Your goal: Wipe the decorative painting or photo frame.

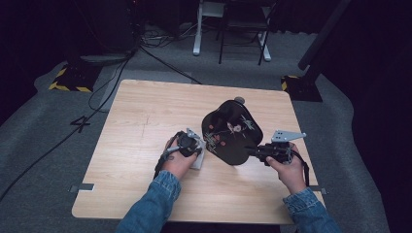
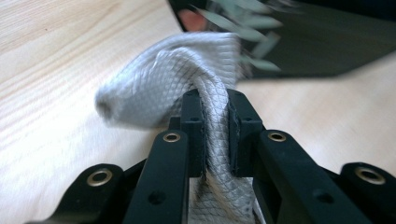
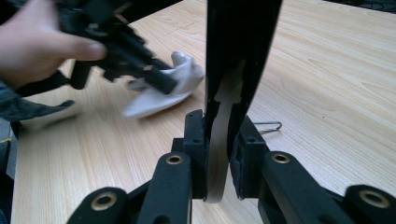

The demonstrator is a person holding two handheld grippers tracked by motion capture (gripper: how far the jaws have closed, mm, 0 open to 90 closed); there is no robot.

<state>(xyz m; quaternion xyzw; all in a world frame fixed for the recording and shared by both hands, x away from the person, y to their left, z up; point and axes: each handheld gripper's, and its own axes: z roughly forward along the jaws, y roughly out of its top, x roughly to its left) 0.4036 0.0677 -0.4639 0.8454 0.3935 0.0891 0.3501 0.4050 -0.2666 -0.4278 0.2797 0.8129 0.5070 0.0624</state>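
A black plate (image 1: 233, 131) with a flower pattern stands tilted on edge over the middle of the wooden table (image 1: 145, 111). My right gripper (image 1: 250, 149) is shut on its right rim; in the right gripper view the pads of that gripper (image 3: 218, 126) clamp the plate's edge (image 3: 238, 46). My left gripper (image 1: 197, 151) is shut on a grey-white cloth (image 1: 199, 160) just left of the plate. In the left gripper view the cloth (image 2: 163, 79) bunches ahead of the left gripper (image 2: 215, 100), close to the plate's face (image 2: 317, 46). The right gripper view also has the cloth (image 3: 163, 93).
A thin wire clip (image 3: 268, 126) lies on the table behind the plate. A small grey object (image 1: 239, 100) sits at the plate's far side. Stand bases with yellow-black tape (image 1: 73, 80) and a chair (image 1: 243, 29) stand on the floor beyond the table, among cables.
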